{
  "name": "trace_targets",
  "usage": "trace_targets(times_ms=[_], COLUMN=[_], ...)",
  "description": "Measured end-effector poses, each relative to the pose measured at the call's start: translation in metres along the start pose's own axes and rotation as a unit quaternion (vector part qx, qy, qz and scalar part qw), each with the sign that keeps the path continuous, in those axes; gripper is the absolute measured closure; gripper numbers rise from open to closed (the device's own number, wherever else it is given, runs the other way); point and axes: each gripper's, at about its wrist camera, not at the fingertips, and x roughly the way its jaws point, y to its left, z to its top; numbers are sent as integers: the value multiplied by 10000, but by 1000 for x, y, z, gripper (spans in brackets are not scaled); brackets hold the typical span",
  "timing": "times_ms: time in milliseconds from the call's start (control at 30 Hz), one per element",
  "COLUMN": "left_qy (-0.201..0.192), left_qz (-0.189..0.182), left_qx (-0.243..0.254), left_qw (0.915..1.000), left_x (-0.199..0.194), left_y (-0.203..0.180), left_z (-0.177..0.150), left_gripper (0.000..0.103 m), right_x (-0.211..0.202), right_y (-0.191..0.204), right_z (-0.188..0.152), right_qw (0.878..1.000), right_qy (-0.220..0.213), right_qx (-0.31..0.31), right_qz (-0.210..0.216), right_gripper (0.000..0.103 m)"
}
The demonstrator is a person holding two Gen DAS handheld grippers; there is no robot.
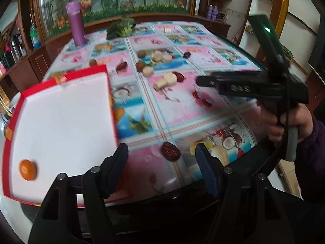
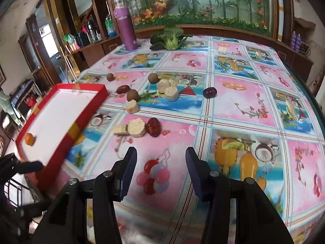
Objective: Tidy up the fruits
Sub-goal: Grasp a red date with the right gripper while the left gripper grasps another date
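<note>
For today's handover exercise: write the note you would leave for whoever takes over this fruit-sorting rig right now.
Left gripper: open, empty, near the table edge beside the red tray, with a red date on the cloth ahead of its fingers.
Right gripper: open, empty, above the tablecloth.
Done: one small orange fruit lies in the tray.
Left: the other red dates, the brown round fruits and the pale cut pieces are all out on the cloth.
The purple flask and leafy greens stand at the far edge.
</note>
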Motion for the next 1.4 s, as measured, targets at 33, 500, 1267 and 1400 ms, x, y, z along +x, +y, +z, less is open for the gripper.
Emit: trace_targets(times_ms=[33,500,1267,1400], left_qy=[80,372,121,87], left_qz=[-25,-74,-281,-283], left_qx=[-66,-296,-90,-112], left_qw=[9999,9988,9995,9995], left_x=[5,29,39,38], left_y=[-1,-2,-7,-6], left_z=[0,3,4,3], left_gripper=[34,56,83,83], right_x=[8,50,7,0], right_y=[1,19,-17,-18], right_z=[3,26,9,7], right_qw=[9999,9964,9967,9964], right_qy=[75,474,434,396], right_qx=[-64,-607,485,557], right_qz=[-49,-354,489,504], right_gripper=[54,67,86,86])
